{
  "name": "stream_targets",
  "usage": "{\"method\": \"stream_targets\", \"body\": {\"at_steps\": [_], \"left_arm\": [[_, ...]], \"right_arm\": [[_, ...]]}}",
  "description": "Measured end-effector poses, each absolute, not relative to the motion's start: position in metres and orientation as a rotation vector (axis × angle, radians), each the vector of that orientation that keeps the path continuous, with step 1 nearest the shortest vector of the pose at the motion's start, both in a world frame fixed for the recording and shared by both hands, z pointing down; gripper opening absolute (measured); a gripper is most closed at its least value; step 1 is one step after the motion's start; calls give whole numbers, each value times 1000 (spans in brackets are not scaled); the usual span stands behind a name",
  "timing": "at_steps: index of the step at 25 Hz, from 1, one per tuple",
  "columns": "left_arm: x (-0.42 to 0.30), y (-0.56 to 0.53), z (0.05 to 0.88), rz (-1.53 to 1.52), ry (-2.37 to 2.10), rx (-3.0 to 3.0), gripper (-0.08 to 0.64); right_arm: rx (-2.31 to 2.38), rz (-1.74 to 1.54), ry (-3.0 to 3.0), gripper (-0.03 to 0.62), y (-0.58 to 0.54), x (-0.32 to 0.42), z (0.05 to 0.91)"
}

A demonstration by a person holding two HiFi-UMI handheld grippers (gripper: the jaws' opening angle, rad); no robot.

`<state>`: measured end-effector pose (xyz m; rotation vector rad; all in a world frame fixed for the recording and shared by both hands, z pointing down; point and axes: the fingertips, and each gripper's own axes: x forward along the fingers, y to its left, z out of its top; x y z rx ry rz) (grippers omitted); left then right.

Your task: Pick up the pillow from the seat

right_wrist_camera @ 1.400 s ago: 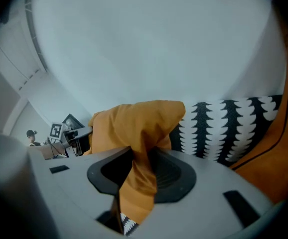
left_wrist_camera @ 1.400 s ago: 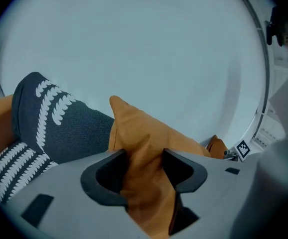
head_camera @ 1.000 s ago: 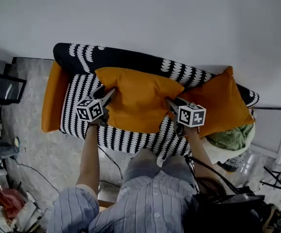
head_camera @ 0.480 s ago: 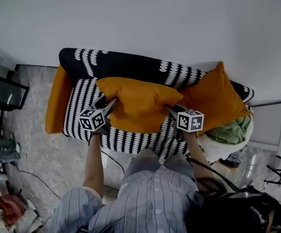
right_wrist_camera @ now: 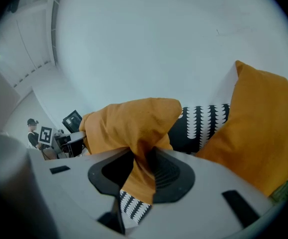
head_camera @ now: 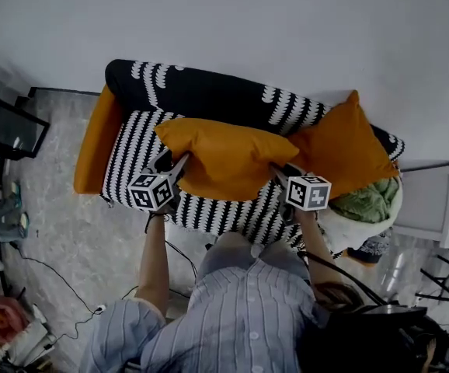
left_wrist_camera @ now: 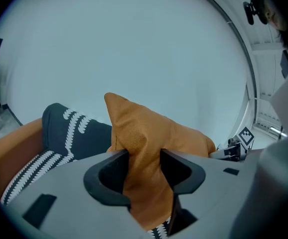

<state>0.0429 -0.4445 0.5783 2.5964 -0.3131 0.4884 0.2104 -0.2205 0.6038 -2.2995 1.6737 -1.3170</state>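
An orange pillow (head_camera: 224,158) hangs between my two grippers above the black-and-white patterned sofa seat (head_camera: 143,142). My left gripper (head_camera: 179,162) is shut on the pillow's left corner. In the left gripper view the fabric (left_wrist_camera: 149,133) is bunched between the jaws of that gripper (left_wrist_camera: 144,163), which have just been closing on it. My right gripper (head_camera: 277,171) is shut on the right corner. In the right gripper view a fold of the pillow (right_wrist_camera: 129,121) is pinched inside the gripper (right_wrist_camera: 144,164). The pillow's middle sags between the two grips.
A second orange pillow (head_camera: 341,150) leans at the sofa's right end. An orange armrest (head_camera: 96,150) closes the left end. A white basket with green cloth (head_camera: 368,204) and a white side table (head_camera: 434,204) stand at the right. Cables (head_camera: 61,286) lie on the floor.
Both grippers have risen and drawn back toward the person with the pillow, which has come up off the seat. More of the striped seat shows beneath it.
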Motion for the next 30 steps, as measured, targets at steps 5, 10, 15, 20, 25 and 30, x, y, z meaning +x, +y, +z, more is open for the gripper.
{"method": "stream_targets", "body": {"at_steps": [5, 10, 15, 20, 25, 30], "left_arm": [[10, -429, 568, 475, -383, 2587, 204], [-20, -416, 547, 389, -478, 2568, 202], [-43, -394, 529, 296, -584, 2541, 202], [-66, -363, 514, 230, -693, 2512, 204], [-89, -324, 501, 170, -800, 2476, 203], [-109, -279, 499, 132, -906, 2424, 203]], "right_arm": [[-2292, -1302, 1751, 114, -216, 191, 594], [-2254, -1232, 1845, 112, -221, 182, 569], [-2226, -1170, 1952, 112, -217, 175, 545], [-2182, -1115, 2076, 112, -205, 166, 527], [-2119, -1084, 2178, 112, -185, 155, 514], [-2045, -1072, 2273, 112, -161, 148, 510]]}}
